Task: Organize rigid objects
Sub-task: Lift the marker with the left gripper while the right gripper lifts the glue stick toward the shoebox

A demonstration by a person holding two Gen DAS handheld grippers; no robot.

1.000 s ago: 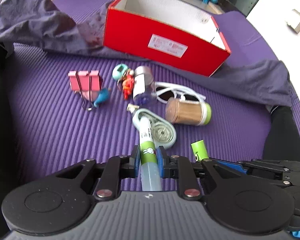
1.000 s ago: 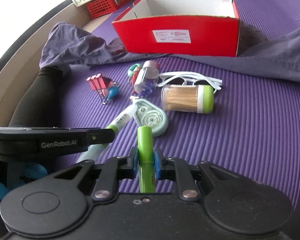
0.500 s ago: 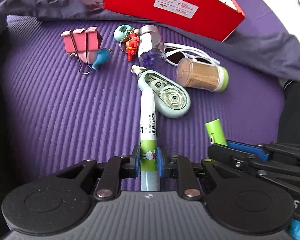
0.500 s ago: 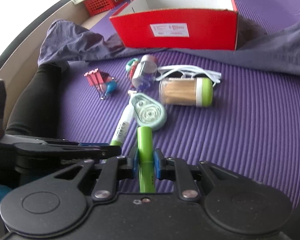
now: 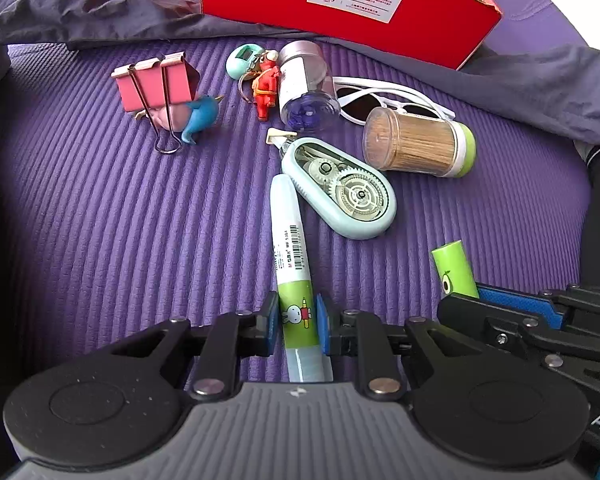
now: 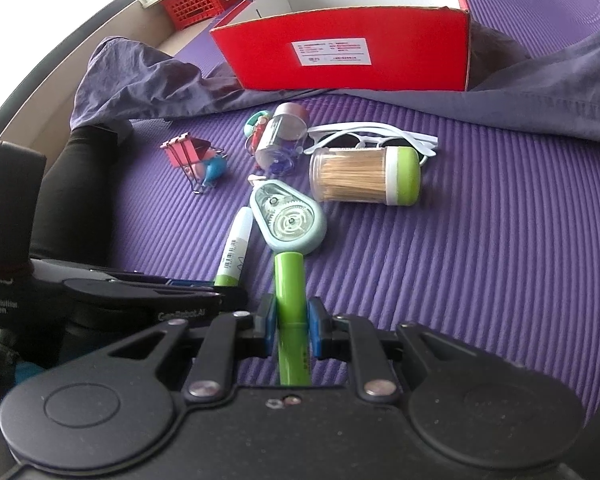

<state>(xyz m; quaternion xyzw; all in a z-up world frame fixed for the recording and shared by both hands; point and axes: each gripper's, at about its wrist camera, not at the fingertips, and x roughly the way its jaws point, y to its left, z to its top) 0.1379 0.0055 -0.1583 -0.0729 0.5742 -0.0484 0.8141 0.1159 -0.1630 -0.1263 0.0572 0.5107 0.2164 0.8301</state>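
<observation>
My left gripper [image 5: 297,319] is shut on a pale marker pen [image 5: 290,248] with a green rabbit label; the pen's far tip lies beside a mint correction-tape dispenser [image 5: 342,190]. My right gripper [image 6: 293,325] is shut on a bright green pen [image 6: 290,280], whose tip points at the same correction-tape dispenser [image 6: 288,220]. In the left wrist view the green pen [image 5: 454,270] and right gripper show at the lower right. In the right wrist view the marker pen [image 6: 234,250] and the left gripper's black body lie at the left. A red open box [image 6: 340,56] stands at the back.
On the purple ribbed mat [image 5: 80,220] lie a pink binder clip [image 5: 154,88] with a blue bird toy, a keychain figure [image 5: 266,84], a small clear jar [image 5: 306,88], white sunglasses [image 5: 388,98] and a toothpick holder [image 5: 416,146]. Purple cloth [image 5: 540,84] lies around the box. A dark sleeve [image 6: 76,184] is at the left.
The left gripper has sunk toward the mat and tipped downward with the marker, so the objects look nearer and the box has slid to the top edge. The right gripper has hardly moved.
</observation>
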